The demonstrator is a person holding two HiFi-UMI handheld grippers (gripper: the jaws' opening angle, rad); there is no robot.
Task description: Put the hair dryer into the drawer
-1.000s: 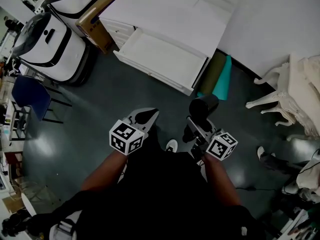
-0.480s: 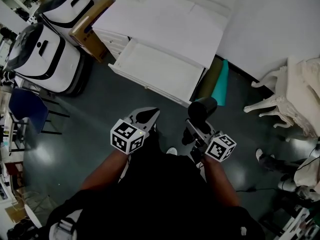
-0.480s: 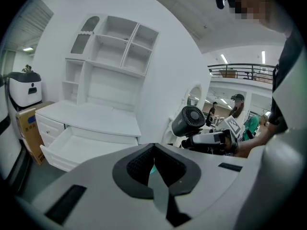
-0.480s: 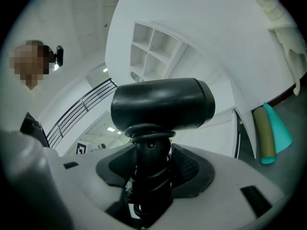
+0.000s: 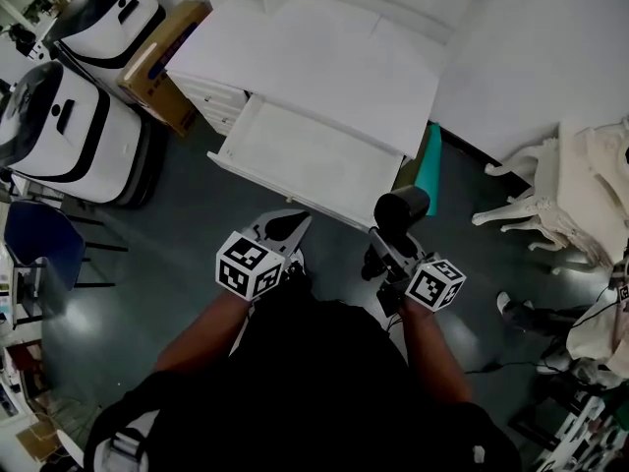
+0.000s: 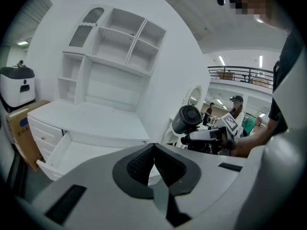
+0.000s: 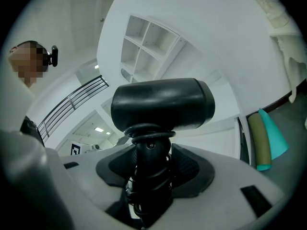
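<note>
Two grippers reach out over the dark floor. The left gripper (image 6: 153, 150) has its jaws pressed together with nothing between them. The right gripper (image 7: 148, 153) is clenched on the handle of the one black hair dryer (image 5: 401, 207). The cord is wound round that handle and the barrel is uppermost, near the front right corner of the single open drawer (image 5: 300, 160). Beyond the drawer lies the white desk top (image 5: 314, 62). Two rolled mats (image 5: 429, 157), one olive and one teal, lean at the desk's right end. Two white machines (image 5: 69, 126) and one cardboard box (image 5: 155, 59) stand at its left end.
</note>
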